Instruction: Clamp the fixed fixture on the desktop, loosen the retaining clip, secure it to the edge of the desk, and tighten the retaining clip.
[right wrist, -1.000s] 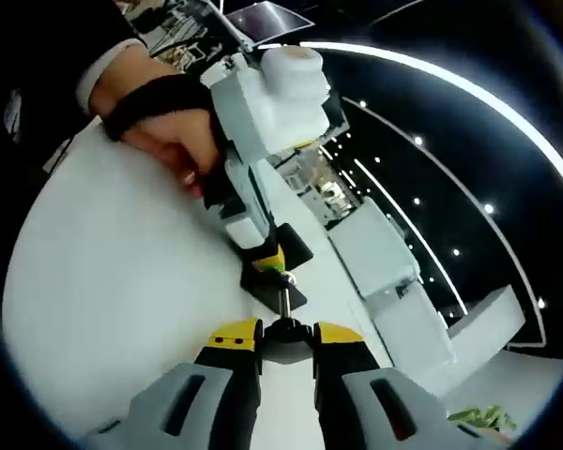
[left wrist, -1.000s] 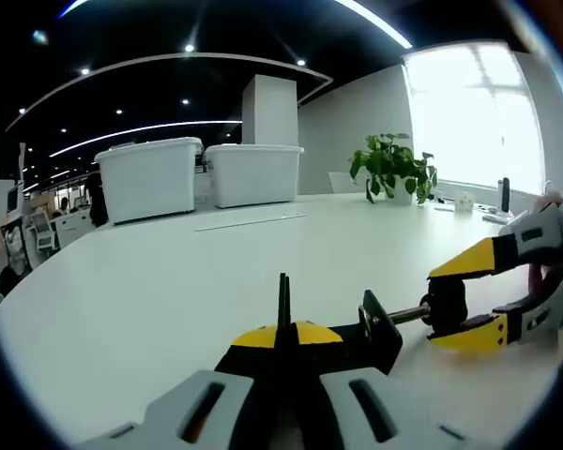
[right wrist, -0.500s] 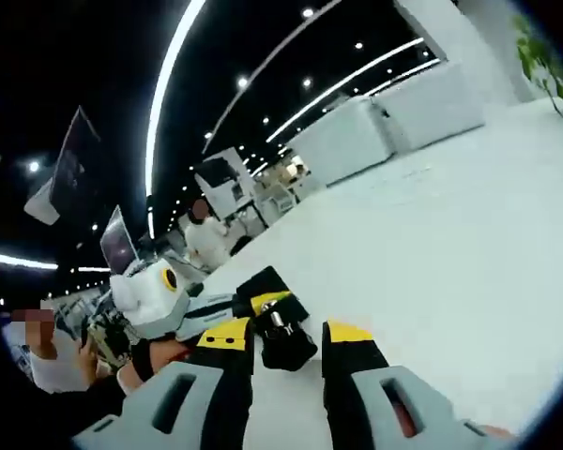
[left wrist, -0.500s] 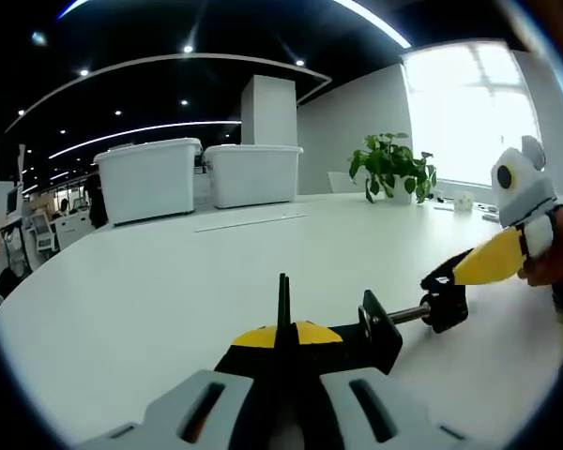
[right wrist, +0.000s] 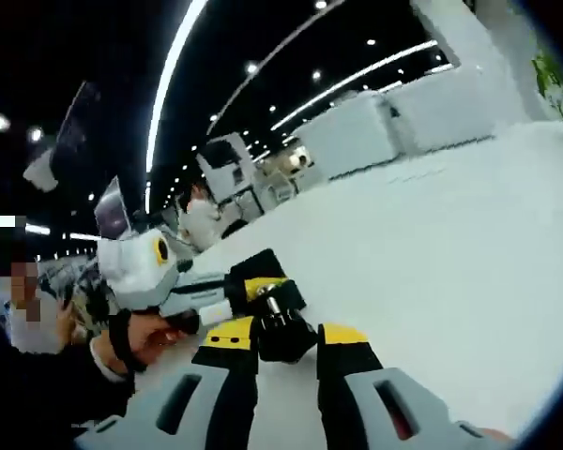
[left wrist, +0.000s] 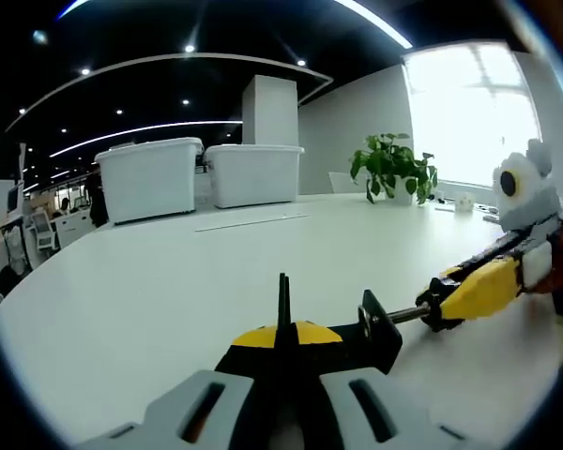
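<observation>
Spreading wide under everything, the white counter (left wrist: 169, 291) runs back to two white storage bins (left wrist: 150, 176) and a potted plant (left wrist: 392, 167) by the bright window. On it sits the task's thing, a black clamp fixture (left wrist: 352, 339) with a yellow patch on its body, a flat black plate, and a metal screw rod running out to a black knob (left wrist: 441, 305) at its end.

In the left gripper view the left gripper (left wrist: 283, 352) is clenched on the fixture body, the jaws pressed together around a thin upright black edge, holding it low over the counter near the camera. The rod points away to the right, where the right gripper (left wrist: 483, 289) closes its yellow-tipped jaws on the knob.

In the right gripper view the same knob (right wrist: 283, 336) sits squeezed between the right gripper (right wrist: 286, 345) jaws, touching both yellow tips, with the fixture (right wrist: 263, 289) just beyond it and the left gripper (right wrist: 211, 298) and a person's hand (right wrist: 150, 339) behind.

Compared with half a second ago, the right gripper's yellow jaw lies lower and flatter across the knob, covering more of it, and a second ago the jaws stood spread around the knob. The fixture and left gripper have not shifted.
</observation>
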`<state>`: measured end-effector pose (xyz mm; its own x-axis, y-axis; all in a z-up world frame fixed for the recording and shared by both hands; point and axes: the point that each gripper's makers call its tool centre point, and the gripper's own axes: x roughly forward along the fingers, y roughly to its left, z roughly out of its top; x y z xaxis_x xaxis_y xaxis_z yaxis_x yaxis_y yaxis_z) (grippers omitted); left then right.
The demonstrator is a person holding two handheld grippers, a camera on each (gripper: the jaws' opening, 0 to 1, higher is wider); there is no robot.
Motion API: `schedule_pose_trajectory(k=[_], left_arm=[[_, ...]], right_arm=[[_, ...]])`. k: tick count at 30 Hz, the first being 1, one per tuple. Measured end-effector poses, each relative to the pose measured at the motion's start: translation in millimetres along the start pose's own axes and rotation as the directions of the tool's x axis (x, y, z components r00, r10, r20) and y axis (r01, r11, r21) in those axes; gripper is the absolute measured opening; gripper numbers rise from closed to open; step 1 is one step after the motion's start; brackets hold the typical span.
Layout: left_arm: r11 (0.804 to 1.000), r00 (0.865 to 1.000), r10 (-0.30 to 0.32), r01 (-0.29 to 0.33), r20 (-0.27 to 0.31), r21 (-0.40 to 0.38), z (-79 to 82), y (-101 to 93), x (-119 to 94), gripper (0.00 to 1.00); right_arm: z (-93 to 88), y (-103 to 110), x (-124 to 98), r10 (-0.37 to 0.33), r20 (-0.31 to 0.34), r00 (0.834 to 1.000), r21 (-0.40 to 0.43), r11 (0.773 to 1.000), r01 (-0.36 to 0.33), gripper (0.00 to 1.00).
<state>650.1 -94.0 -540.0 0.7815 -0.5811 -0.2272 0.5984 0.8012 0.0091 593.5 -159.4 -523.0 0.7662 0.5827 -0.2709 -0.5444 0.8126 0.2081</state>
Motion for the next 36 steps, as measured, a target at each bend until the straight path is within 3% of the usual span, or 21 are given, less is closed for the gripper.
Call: schedule_pose_trajectory(k=[1, 2, 4, 6, 8, 9, 10, 13, 15, 17, 20, 21, 22, 26, 27, 29, 31, 32, 36], left_arm=[[1.0, 1.0, 0.0, 0.0, 0.0, -0.001, 0.0, 0.0, 0, 0.05], [1.0, 1.0, 0.001, -0.001, 0.0, -0.001, 0.0, 0.0, 0, 0.05], [1.0, 1.0, 0.002, -0.002, 0.0, -0.001, 0.0, 0.2, 0, 0.05], [1.0, 1.0, 0.002, -0.002, 0.0, -0.001, 0.0, 0.1, 0, 0.05], [1.0, 1.0, 0.002, -0.002, -0.001, -0.002, 0.0, 0.1, 0, 0.05], [1.0, 1.0, 0.003, -0.003, -0.001, -0.002, 0.1, 0.2, 0, 0.05], [1.0, 1.0, 0.004, -0.004, -0.001, -0.003, 0.1, 0.4, 0, 0.05], [1.0, 1.0, 0.005, -0.005, -0.001, -0.004, 0.3, 0.6, 0, 0.05], [1.0, 1.0, 0.006, -0.006, -0.001, -0.005, 0.4, 1.0, -1, 0.05], [1.0, 1.0, 0.007, -0.007, -0.001, -0.004, 0.7, 1.7, 0, 0.05], [1.0, 1.0, 0.006, -0.006, -0.001, -0.002, 0.7, 1.5, 0, 0.05], [1.0, 1.0, 0.006, -0.006, -0.001, -0.001, 0.7, 1.3, -1, 0.05], [1.0, 1.0, 0.005, -0.005, -0.001, -0.001, 0.7, 1.1, -1, 0.05], [1.0, 1.0, 0.005, -0.005, -0.001, 0.001, 0.1, 0.8, 0, 0.05], [1.0, 1.0, 0.005, -0.005, -0.001, 0.001, 0.0, 0.7, 0, 0.05], [1.0, 1.0, 0.006, -0.006, -0.001, 0.001, -0.2, 0.4, 0, 0.05], [1.0, 1.0, 0.006, -0.006, -0.001, 0.001, -0.2, 0.3, 0, 0.05], [1.0, 1.0, 0.005, -0.005, -0.001, 0.002, -0.2, 0.1, 0, 0.05], [1.0, 1.0, 0.003, -0.003, 0.0, 0.002, -0.1, 0.0, 0, 0.05]], right_arm=[[1.5, 2, 0, -0.024, 0.0, 1.0, -0.116, 0.993, 0.024, 0.22], [2.3, 3, 1, -0.052, 0.009, 0.999, -0.255, 0.965, 0.052, 0.22], [2.7, 7, 0, -0.082, 0.03, 0.996, -0.428, 0.9, 0.087, 0.22], [4.2, 9, 1, -0.11, 0.054, 0.992, -0.592, 0.797, 0.121, 0.22], [4.0, 13, 1, -0.134, 0.081, 0.988, -0.737, 0.66, 0.15, 0.22], [3.6, 15, 1, -0.142, 0.092, 0.986, -0.782, 0.603, 0.16, 0.22], [2.8, 14, 1, -0.146, 0.1, 0.984, -0.804, 0.571, 0.167, 0.22], [1.4, 13, 3, -0.151, 0.106, 0.983, -0.807, 0.565, 0.173, 0.22], [3.5, 11, 3, -0.154, 0.12, 0.981, -0.851, 0.493, 0.182, 0.23], [4.2, 12, 5, -0.145, 0.131, 0.981, -0.877, 0.444, 0.183, 0.23], [4.0, 13, 3, -0.144, 0.132, 0.981, -0.874, 0.45, 0.184, 0.24], [4.1, 12, 3, -0.14, 0.13, 0.982, -0.869, 0.46, 0.181, 0.24], [3.1, 13, 3, -0.132, 0.122, 0.984, -0.852, 0.494, 0.172, 0.24], [0.5, 19, 2, -0.062, 0.033, 0.998, -0.705, 0.706, 0.067, 0.36], [4.8, 19, 1, -0.041, 0.043, 0.998, -0.648, 0.759, 0.06, 0.4], [11.3, 20, -3, 0.0, 0.054, 0.999, -0.491, 0.87, 0.027, 0.42], [16.4, 17, -6, 0.032, 0.062, 0.998, -0.315, 0.949, -0.01, 0.42], [19.5, 17, -6, 0.067, 0.073, 0.995, -0.209, 0.977, -0.05, 0.42], [13.1, 14, -7, 0.09, 0.066, 0.994, -0.077, 0.993, -0.085, 0.47]])
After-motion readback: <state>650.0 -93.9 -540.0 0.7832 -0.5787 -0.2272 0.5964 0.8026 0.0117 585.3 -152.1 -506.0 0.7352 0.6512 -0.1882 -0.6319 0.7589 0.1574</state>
